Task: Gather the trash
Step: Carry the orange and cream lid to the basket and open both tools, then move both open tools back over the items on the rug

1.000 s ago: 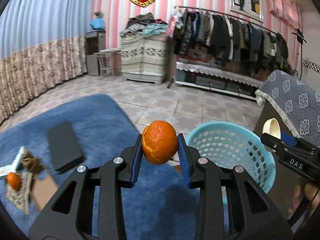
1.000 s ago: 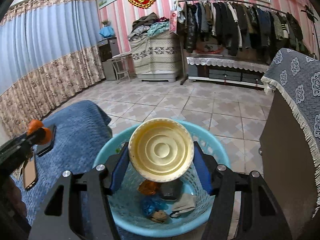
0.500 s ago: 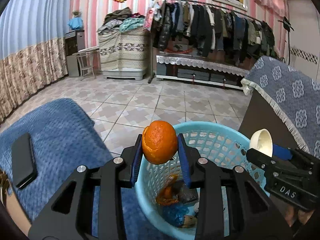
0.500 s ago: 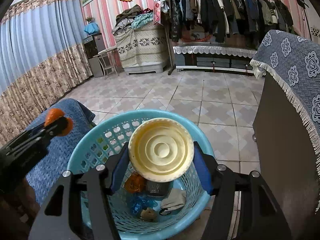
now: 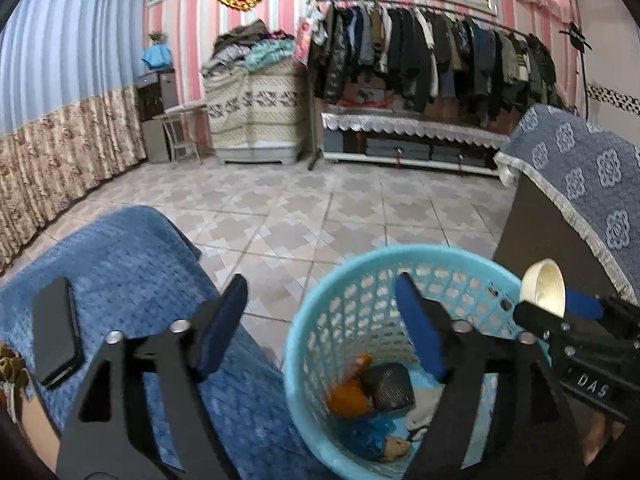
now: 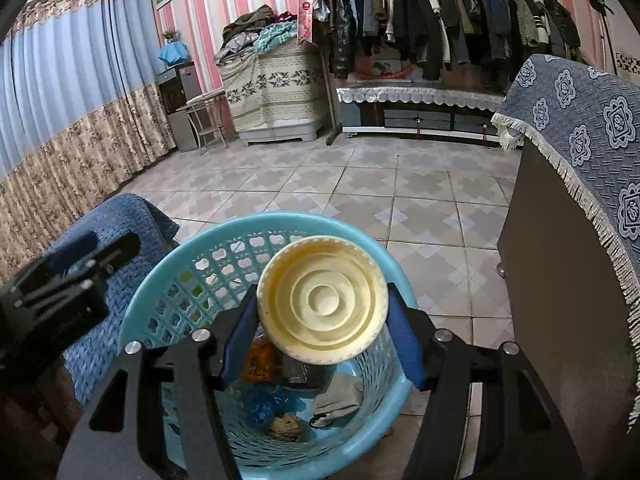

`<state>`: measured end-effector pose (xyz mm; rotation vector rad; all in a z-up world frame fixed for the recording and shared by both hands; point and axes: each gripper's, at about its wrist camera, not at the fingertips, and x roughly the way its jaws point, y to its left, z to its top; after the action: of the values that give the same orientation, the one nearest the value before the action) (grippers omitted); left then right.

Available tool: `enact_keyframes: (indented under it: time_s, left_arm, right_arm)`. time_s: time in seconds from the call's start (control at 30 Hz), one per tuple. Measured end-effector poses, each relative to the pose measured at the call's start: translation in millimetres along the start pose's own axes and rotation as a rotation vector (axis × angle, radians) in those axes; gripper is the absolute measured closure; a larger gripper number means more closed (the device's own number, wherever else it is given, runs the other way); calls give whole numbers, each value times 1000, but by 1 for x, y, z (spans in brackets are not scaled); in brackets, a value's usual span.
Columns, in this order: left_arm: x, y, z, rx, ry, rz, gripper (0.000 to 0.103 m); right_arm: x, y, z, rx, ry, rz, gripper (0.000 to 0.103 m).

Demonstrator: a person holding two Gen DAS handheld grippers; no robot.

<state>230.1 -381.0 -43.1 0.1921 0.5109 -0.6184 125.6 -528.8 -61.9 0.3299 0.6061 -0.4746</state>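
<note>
A light blue plastic basket [image 5: 316, 312] stands on the floor and holds several bits of trash, among them an orange peel [image 5: 348, 396]. My left gripper [image 5: 320, 300] is open and empty above the basket's left rim. My right gripper [image 6: 322, 320] is shut on a cream plastic lid [image 6: 322, 300] and holds it over the basket [image 6: 168, 264]. The lid also shows in the left wrist view [image 5: 544, 286] at the basket's right rim.
A blue blanket [image 5: 132, 264] covers the surface at left, with a black phone [image 5: 56, 330] on it. A dark cabinet with a grey patterned cloth [image 6: 580, 128] stands at right. Tiled floor lies beyond, with a clothes rack [image 5: 432, 48] at the back.
My left gripper swung right over the basket and opened; the orange peel it held is gone from its fingers and lies in the basket. The right gripper still holds the lid.
</note>
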Motion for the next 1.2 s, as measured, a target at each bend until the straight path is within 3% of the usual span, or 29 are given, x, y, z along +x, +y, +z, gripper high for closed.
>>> enact_keyframes:
  time_s: [0.2, 0.4, 0.6, 0.63, 0.73, 0.97, 1.2]
  left_arm:
    - [-14, 19, 1, -35, -9, 42, 16]
    - [-34, 44, -6, -90, -10, 71, 14]
    - [-54, 65, -14, -121, -10, 123, 13]
    - [-57, 68, -15, -127, -10, 127, 13]
    - [-69, 80, -19, -157, -6, 134, 13]
    - [-101, 107, -33, -196, -30, 189, 9]
    - [-128, 135, -48, -225, -28, 242, 8]
  right_arm:
    - [5, 15, -1, -27, -4, 12, 42]
    - [14, 31, -7, -42, 5, 21, 42]
    - [10, 40, -5, -60, -6, -2, 24]
    - [9, 41, -5, -62, -12, -10, 17]
    - [4, 46, -4, -78, -29, -29, 12]
    - [-10, 61, 1, -100, -82, -24, 11]
    - [-28, 103, 2, -175, -125, 34, 11]
